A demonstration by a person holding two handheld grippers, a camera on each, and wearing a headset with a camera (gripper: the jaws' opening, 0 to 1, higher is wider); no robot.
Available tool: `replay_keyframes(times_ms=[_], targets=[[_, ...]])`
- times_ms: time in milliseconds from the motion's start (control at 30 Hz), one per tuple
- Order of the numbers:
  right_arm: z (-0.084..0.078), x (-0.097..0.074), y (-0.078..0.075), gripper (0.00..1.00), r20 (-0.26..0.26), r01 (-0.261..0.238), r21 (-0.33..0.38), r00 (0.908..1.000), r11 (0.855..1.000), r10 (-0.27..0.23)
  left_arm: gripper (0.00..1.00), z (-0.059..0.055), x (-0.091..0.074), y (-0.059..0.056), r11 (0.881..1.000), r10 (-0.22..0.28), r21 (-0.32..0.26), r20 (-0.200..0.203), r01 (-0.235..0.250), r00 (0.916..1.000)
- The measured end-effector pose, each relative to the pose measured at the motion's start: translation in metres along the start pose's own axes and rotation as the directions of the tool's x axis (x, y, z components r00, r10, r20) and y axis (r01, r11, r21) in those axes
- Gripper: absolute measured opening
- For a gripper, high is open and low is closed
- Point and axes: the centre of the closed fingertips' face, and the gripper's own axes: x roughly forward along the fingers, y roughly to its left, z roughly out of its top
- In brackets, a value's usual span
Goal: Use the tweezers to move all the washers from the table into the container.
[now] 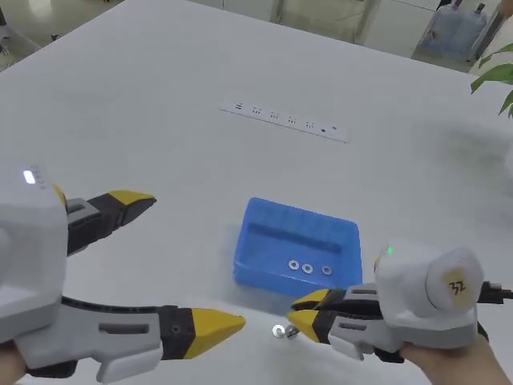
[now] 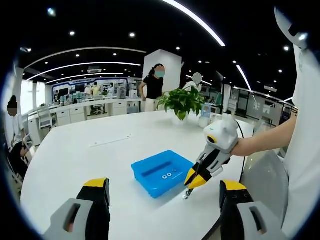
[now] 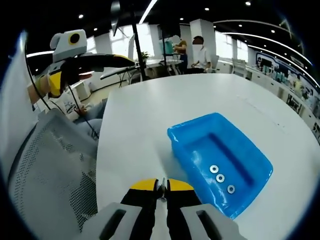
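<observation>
the white table (image 1: pixel 160 120) spans the head view, its round far edge showing in the left gripper view. the left gripper (image 1: pixel 176 263) hangs over its near left part, its yellow-tipped jaws spread wide with nothing between them. the right gripper (image 1: pixel 298 314) sits low at the near right, just in front of the blue container (image 1: pixel 264 277), its jaws drawn narrow and clamped on the thin metal tweezers (image 3: pixel 161 187). a white power strip (image 1: pixel 284 120) lies farther back on the table, well apart from the container. three washers (image 1: pixel 309 268) lie in a short row on the container's floor, toward its near wall. one loose washer (image 1: pixel 279 330) rests on the table just outside the front wall, right at the tweezers' tip; i cannot tell whether the tip touches or grips it.
</observation>
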Motion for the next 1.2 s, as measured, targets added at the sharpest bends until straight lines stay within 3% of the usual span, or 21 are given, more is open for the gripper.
replay_keyframes(times_ms=[200,700,1200], targets=[[0.001,-0.004,-0.002,0.03,-0.006,0.003,-0.001,1.0000,1.000,-0.003,0.92,0.000,-0.001,0.001,1.000,0.003,0.001,0.001,-0.003,1.0000],[0.041,-0.029,-0.020,0.03,0.047,0.026,-0.069,0.9986,0.997,-0.023,0.92,0.001,0.000,0.000,1.000,-0.002,0.001,0.005,0.002,1.0000],[0.075,-0.021,-0.040,0.03,0.117,0.029,-0.068,0.9929,0.997,-0.020,0.92,0.001,-0.001,-0.001,1.000,-0.004,0.000,0.004,0.004,1.0000]])
